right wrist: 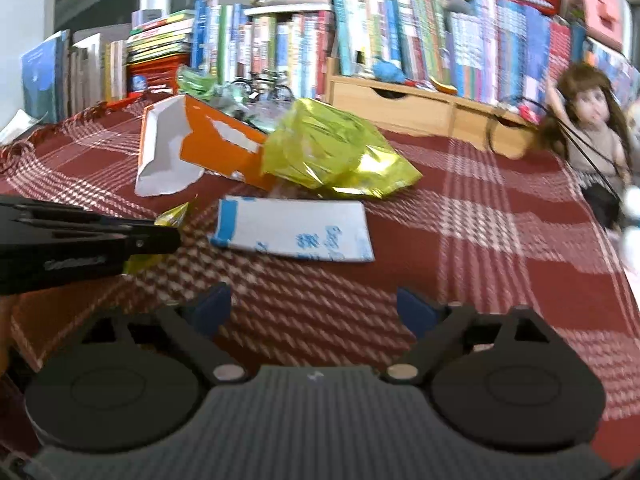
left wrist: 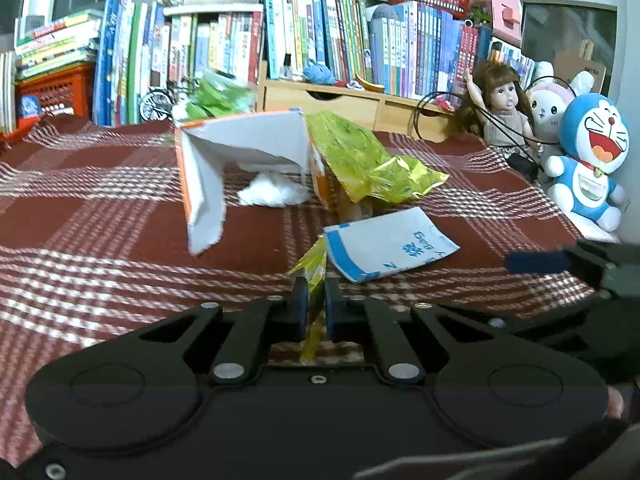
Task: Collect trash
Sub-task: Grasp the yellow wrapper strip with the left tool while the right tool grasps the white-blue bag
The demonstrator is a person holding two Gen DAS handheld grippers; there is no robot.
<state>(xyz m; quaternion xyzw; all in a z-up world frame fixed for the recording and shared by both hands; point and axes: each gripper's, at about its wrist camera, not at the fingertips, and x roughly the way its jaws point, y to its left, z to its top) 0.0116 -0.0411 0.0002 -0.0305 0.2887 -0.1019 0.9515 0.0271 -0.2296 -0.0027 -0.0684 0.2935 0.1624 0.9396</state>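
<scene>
The left tongs (left wrist: pixel 316 294) are pinched on a thin yellow wrapper (left wrist: pixel 314 270), light, crinkly film that looks slippery and is best gripped on a folded edge. The right tongs (right wrist: pixel 316 308) hang spread and empty over the checked tabletop (right wrist: pixel 480 240). Just beyond lie a flat white-and-blue packet (right wrist: pixel 296 232), a big yellow bag (right wrist: pixel 332 152) and a stiff torn orange box (right wrist: pixel 208 144).
</scene>
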